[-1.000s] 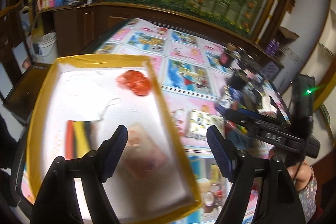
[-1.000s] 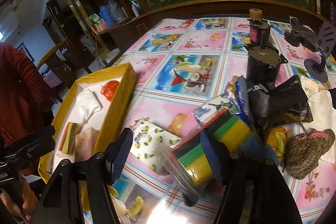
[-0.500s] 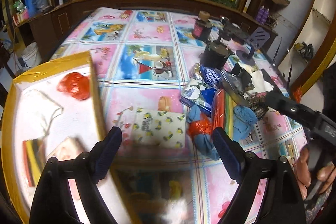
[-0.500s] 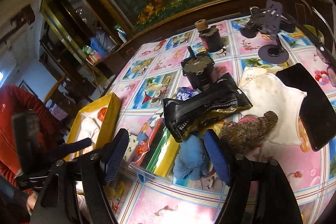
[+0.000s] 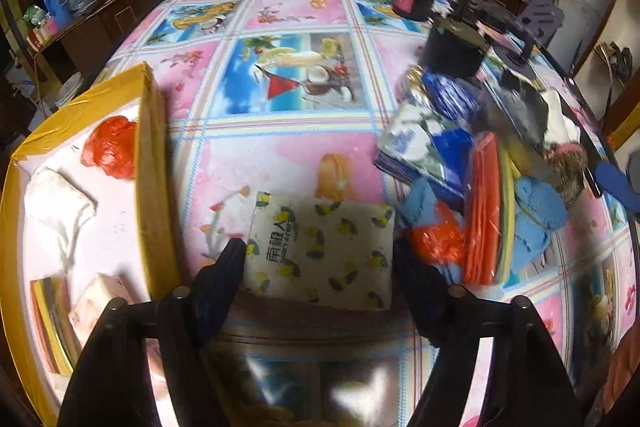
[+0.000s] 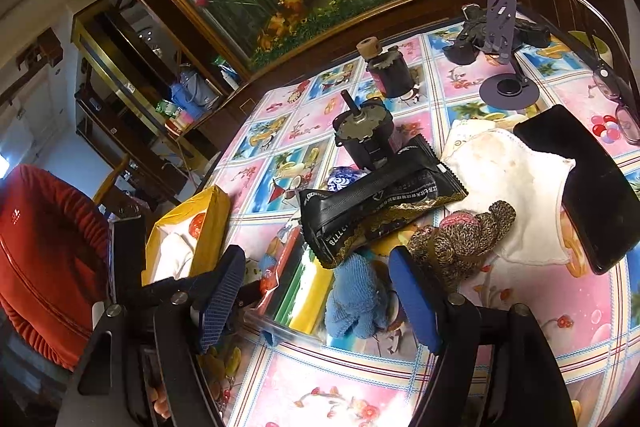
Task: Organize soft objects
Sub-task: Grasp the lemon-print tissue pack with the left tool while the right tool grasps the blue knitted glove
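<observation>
Half-hidden blue glove [image 6: 356, 301], pack edges cut off — blurred

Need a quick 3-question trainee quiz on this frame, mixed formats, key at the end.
1. True or false: the left gripper straddles the lemon-print tissue pack.
2. What lies in the far corner of the yellow tray? A) red crumpled item B) black snack packet C) blue knit item
3. Fill in: the black snack packet lies on top of the ____ of soft items.

Key: 1 true; 2 A, the red crumpled item; 3 pile.
</observation>
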Tool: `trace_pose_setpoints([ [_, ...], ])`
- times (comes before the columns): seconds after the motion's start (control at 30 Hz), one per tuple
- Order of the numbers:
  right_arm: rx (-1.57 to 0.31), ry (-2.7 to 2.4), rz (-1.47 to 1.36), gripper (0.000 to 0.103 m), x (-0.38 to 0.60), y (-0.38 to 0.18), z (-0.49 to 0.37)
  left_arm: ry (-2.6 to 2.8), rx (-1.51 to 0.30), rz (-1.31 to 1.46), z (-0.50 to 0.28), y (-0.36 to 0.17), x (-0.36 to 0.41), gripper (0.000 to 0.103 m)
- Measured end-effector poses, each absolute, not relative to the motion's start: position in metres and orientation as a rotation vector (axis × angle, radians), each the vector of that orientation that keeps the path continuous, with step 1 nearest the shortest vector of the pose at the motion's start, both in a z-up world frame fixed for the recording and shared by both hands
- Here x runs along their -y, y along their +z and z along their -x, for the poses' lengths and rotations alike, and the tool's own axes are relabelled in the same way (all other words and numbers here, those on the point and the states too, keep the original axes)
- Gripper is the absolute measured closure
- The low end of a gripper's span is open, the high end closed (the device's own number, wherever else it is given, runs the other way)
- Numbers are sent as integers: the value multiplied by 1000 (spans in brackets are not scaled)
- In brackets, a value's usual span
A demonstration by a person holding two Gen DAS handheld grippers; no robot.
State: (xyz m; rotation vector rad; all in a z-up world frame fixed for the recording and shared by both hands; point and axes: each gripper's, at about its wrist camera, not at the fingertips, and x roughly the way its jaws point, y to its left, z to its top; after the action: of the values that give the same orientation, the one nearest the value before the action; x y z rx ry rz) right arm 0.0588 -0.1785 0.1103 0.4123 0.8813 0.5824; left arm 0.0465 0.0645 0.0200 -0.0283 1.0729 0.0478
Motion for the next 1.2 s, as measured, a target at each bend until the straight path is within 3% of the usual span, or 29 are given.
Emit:
trace_pose_setpoints([
  [0.3,-970,552,-373,25,171,92,-65,6,-984,-38,-2,14,-24,30],
  [0.43,-1004,540,-346,43,165,83,-66,-6,-986,-3,-4,6,-29,29],
  [0.73,-1076,499,-305,43,155,60,-74,-9,-944,5,-3,5,-29,28],
  [0.77,-1073,500,-301,47,154,59,-74,-4,-939,9,-3,6,-30,30],
  [0.8,-1065,504,-294,54,153,60,-73,-6,-935,23,-3,6,-32,31],
  [0.83,-1057,506,-286,72,152,61,-73,-13,-931,37,-3,7,-34,31],
  [1.2,-731,585,-333,71,165,113,-38,-13,-741,92,14,38,-43,31],
])
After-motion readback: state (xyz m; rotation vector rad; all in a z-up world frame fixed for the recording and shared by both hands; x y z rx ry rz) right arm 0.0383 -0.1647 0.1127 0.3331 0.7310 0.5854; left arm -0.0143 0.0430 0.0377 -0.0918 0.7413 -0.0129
